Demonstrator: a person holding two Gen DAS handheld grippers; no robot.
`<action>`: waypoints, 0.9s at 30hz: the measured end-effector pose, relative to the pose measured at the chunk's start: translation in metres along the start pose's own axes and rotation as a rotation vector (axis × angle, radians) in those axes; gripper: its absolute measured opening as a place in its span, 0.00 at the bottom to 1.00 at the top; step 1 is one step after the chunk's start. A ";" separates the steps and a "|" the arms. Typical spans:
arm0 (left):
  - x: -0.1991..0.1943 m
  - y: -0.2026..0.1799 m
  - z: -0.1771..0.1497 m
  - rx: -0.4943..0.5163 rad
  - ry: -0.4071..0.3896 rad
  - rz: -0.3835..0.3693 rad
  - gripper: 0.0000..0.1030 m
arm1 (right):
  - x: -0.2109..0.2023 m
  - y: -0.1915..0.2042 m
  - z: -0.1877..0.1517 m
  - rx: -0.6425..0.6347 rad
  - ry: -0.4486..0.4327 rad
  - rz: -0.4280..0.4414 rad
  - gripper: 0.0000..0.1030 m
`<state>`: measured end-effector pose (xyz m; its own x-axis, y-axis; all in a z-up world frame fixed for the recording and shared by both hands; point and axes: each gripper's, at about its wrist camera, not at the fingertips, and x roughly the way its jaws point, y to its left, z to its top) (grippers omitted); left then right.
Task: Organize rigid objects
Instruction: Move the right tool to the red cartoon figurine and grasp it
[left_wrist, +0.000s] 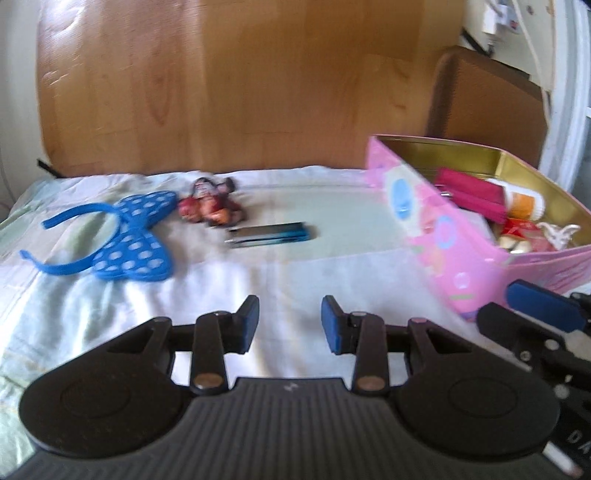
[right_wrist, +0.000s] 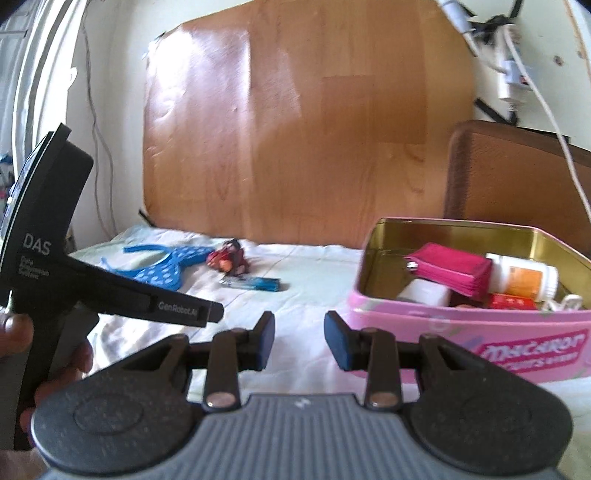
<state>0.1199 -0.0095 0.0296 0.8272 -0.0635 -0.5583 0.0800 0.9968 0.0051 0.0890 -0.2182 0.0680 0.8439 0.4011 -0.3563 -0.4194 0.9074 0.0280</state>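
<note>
On the pale, wrinkled bedsheet (left_wrist: 332, 221) in front of a wooden headboard, the biggest thing is the pink rectangular biscuit tin with a gold inside (right_wrist: 436, 325), standing open at the right and already holding a magenta pouch (right_wrist: 450, 269), a white bottle with an orange label (right_wrist: 524, 277) and some small boxes; being thin metal, it looks stiff and light, likely to slide on the cloth if bumped, so things are better lowered in than dropped. Next in size is the blue polka-dot bow headband of moulded plastic (left_wrist: 133, 236), lying flat at the left, well apart from the tin; it seems light and springy, and the thin band would probably twist in a pinch, so the thick middle of the bow is the safer hold. Just beside it sits a small red and dark toy figure (left_wrist: 210, 205), lumpy and hard by the look of it, best gripped across its body. Nearest the middle lies a slim blue and silver object, perhaps a lighter or clip (left_wrist: 269, 234), smooth and likely slippery, so I would take it across its narrow width. The left gripper (left_wrist: 290, 321) hangs over bare sheet with its blue pads parted a modest way and nothing between them; the right gripper (right_wrist: 299, 339) stands likewise partly open and empty, close beside the tin.
</note>
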 end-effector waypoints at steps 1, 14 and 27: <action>0.001 0.008 -0.001 -0.007 -0.001 0.016 0.38 | 0.003 0.004 0.000 -0.008 0.007 0.008 0.31; 0.020 0.116 -0.007 -0.273 -0.015 0.157 0.39 | 0.102 0.051 0.041 -0.026 0.139 0.129 0.31; 0.020 0.112 -0.008 -0.249 -0.030 0.102 0.44 | 0.257 0.085 0.078 0.012 0.277 0.077 0.43</action>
<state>0.1415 0.1016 0.0123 0.8402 0.0403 -0.5408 -0.1411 0.9791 -0.1462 0.2960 -0.0282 0.0516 0.6855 0.4208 -0.5942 -0.4733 0.8776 0.0755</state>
